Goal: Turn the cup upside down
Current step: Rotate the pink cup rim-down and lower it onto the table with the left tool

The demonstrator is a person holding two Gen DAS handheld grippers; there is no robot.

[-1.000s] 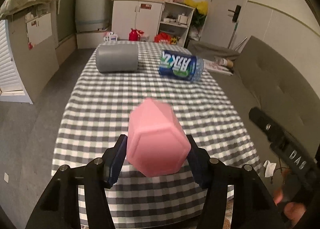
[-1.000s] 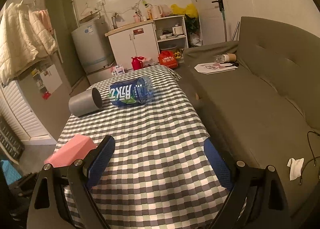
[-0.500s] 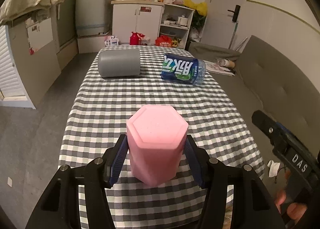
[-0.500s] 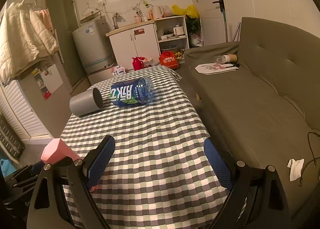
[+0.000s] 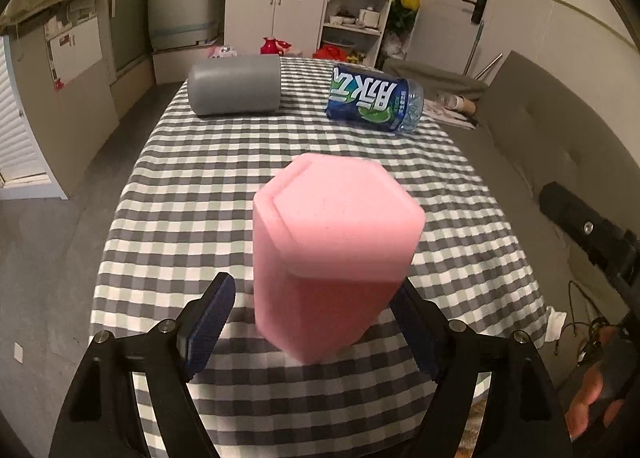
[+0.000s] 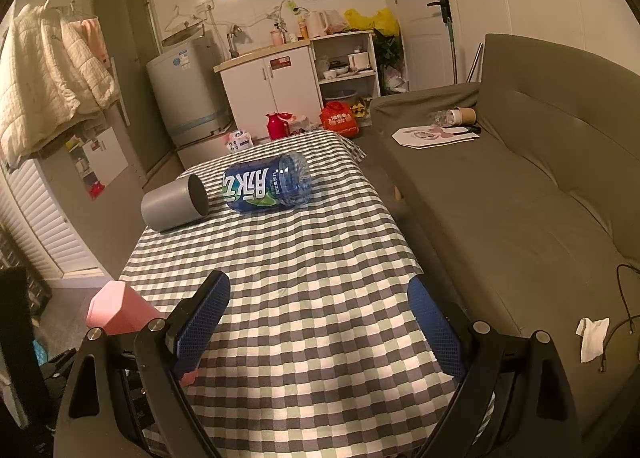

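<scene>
The pink hexagonal cup is seen standing upside down, closed base upward, near the front edge of the tabletop, which is covered by a grey-and-white checked cloth. It sits between the blue-padded fingers of the left gripper; a visible gap is left on the left side, while on the right the pad lies just beside the cup wall, so the jaws are spread and the cup seems no longer clamped (contact on the right cannot be ruled out from this angle).

In the right wrist view the same cup is glimpsed at the tabletop's front left corner, partly hidden behind the right gripper's frame. The right gripper is held above the front edge with its jaws wide apart and nothing between them.

Toward the far edge, a grey cup lies on its side at the left, its open mouth turned toward the tabletop's right side. Beside it, a large plastic bottle also lies on its side; its blue label carries large white Chinese characters and a green lime picture, the small print being unreadable.
</scene>
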